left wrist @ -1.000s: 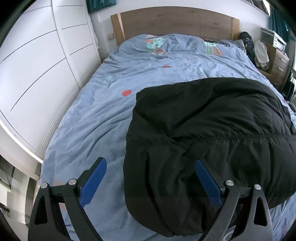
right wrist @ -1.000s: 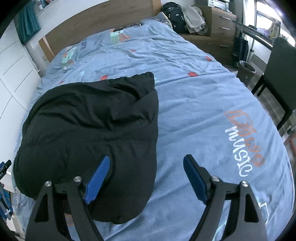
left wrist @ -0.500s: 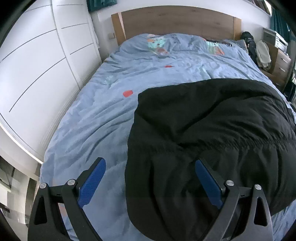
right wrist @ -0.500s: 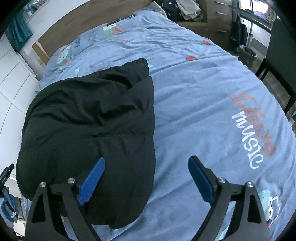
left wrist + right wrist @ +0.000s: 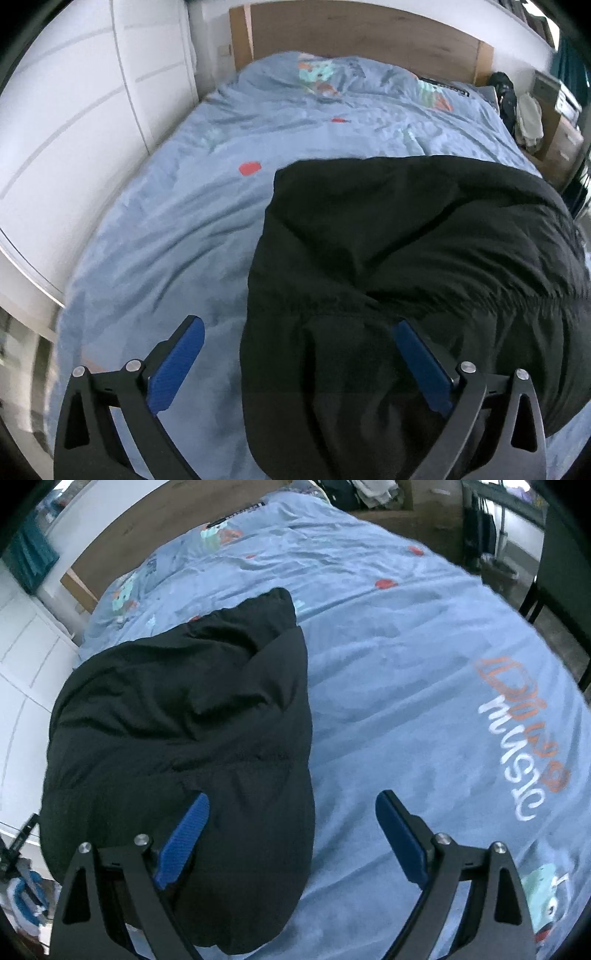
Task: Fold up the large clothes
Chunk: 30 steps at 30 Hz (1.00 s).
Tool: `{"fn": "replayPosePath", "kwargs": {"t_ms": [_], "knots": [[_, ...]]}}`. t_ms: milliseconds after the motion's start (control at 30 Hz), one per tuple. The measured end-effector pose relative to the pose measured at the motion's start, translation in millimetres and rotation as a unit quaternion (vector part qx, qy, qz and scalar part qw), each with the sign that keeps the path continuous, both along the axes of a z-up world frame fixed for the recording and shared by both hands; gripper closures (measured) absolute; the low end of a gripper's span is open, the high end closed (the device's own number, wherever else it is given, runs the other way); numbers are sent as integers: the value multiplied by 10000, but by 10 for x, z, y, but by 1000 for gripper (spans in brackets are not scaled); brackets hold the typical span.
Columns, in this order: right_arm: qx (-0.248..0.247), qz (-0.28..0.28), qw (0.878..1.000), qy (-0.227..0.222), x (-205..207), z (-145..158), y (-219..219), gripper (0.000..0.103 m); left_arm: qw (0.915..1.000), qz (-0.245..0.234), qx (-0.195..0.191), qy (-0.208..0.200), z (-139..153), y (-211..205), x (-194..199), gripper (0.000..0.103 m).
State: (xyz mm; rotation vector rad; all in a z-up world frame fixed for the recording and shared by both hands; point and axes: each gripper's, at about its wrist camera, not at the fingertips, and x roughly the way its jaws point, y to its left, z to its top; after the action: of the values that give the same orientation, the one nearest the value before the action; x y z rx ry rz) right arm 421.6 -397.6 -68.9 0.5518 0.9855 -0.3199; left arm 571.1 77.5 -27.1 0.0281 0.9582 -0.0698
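Both wrist views steeply down, close; shared black jacket [image 5: 424, 258] on bed [image 5: 406, 683]

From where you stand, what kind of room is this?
A bedroom, most likely: a bed with a blue duvet and wooden headboard, white wardrobe doors beside it, and a black jacket lying on the bed.

A matt black padded cloth jacket [image 5: 424, 258] lies on a soft, wrinkled blue cotton-look duvet [image 5: 177, 221]. Headboard [image 5: 369, 33] is pale grained wood. Wardrobe doors [image 5: 74, 110] are smooth white, faintly glossy.
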Motion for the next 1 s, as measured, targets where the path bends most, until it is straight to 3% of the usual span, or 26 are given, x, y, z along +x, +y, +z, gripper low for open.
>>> {"fn": "replayPosePath", "kwargs": {"t_ms": [133, 267, 400, 533, 733, 867, 1000], "knots": [[405, -82, 9991, -37, 45, -110, -138, 11, 9971, 24, -650, 390, -105, 228, 180, 1], [932, 4, 9955, -192, 118, -221, -264, 10, 9836, 79, -1503, 996, -360, 487, 370, 1], [1596, 137, 9863, -389, 224, -387, -387, 9, 9628, 233, -2336, 1339, -592, 726, 534, 1], [2124, 388, 9752, -476, 404, -619, -416, 8, 9446, 132, -2858, 1608, -820, 770, 661, 1], [2588, 666, 9626, -440, 644, -956, -375, 0, 9200, -134, -3360, 2011, -1165, 643, 743, 1], [2797, 880, 9540, -628, 820, -1123, -248, 0, 8915, -317, -3986, 2128, -1280, 531, 735, 1], [3103, 1124, 9408, -770, 989, -1195, -114, 0, 8758, -441, -4285, 2177, -1316, 438, 718, 1]]}}
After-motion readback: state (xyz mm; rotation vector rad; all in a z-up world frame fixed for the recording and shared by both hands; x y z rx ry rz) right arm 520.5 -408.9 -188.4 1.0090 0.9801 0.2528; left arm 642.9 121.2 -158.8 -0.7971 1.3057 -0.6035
